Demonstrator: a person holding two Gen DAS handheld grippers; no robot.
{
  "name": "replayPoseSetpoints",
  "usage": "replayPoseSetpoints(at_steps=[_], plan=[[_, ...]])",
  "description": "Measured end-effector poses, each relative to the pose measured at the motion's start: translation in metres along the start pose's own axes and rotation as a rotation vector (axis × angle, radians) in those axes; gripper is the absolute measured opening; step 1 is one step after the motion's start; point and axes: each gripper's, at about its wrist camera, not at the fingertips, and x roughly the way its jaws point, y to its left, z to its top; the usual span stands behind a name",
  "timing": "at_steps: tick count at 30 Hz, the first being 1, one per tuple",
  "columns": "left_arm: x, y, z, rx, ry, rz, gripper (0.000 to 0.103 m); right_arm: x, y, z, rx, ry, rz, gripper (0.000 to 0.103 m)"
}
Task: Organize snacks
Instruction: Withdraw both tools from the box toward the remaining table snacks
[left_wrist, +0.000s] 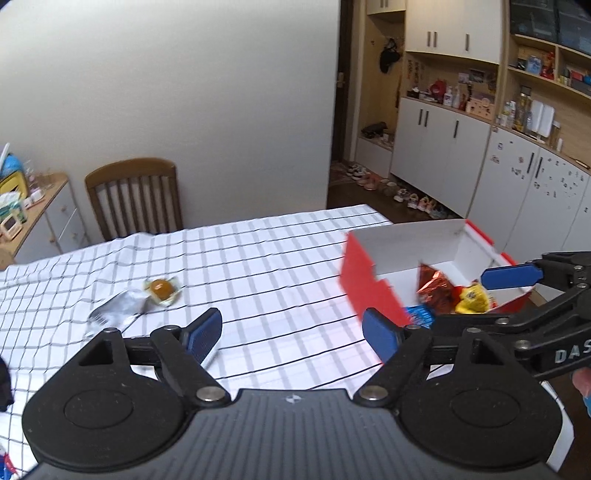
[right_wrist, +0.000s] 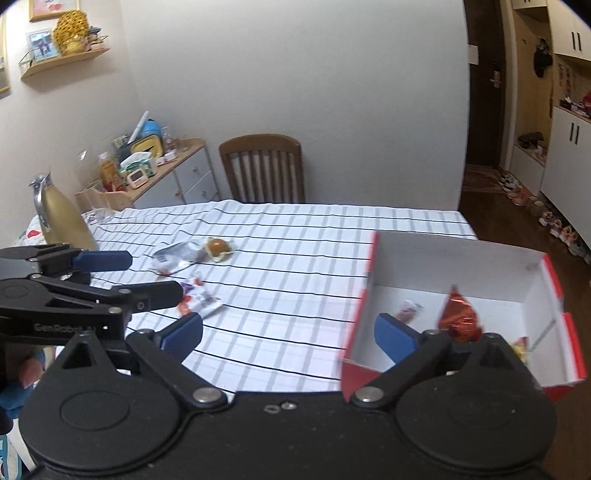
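A red box with white inside (left_wrist: 402, 245) (right_wrist: 461, 266) stands on the right of the checked tablecloth. It holds a red foil packet (left_wrist: 434, 286) (right_wrist: 460, 317), a yellow packet (left_wrist: 471, 299) and a blue one (left_wrist: 421, 315). Loose on the cloth lie an orange pastry in clear wrap (left_wrist: 161, 291) (right_wrist: 218, 248), a silver packet (left_wrist: 114, 310) (right_wrist: 173, 256) and a white printed packet (right_wrist: 199, 299). My left gripper (left_wrist: 291, 334) (right_wrist: 151, 277) hovers open beside the white packet. My right gripper (right_wrist: 290, 339) (left_wrist: 461, 301) is open and empty at the box's near-left corner.
A wooden chair (right_wrist: 264, 168) stands at the table's far side. A gold jug (right_wrist: 62, 218) sits at the far left of the table, with a cluttered side cabinet (right_wrist: 166, 166) behind. The table's right edge drops to the floor past the box; cupboards (left_wrist: 480, 155) line that side.
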Motion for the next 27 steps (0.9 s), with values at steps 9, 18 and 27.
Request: replayPoseSetpoints(at_steps=[9,18,27], plan=[[0.002,0.079,-0.017,-0.085,0.002,0.082,0.083,0.037,0.057,0.003,-0.044,0.007,0.043,0.103],[0.026,0.13,-0.03,-0.152,0.043,0.104,0.083,0.09,0.097,-0.002,-0.144,0.044,0.06,0.103],[0.064,0.147,-0.034,-0.176,0.097,0.09,0.083,0.151,0.122,-0.014,-0.272,0.072,0.075,0.103]])
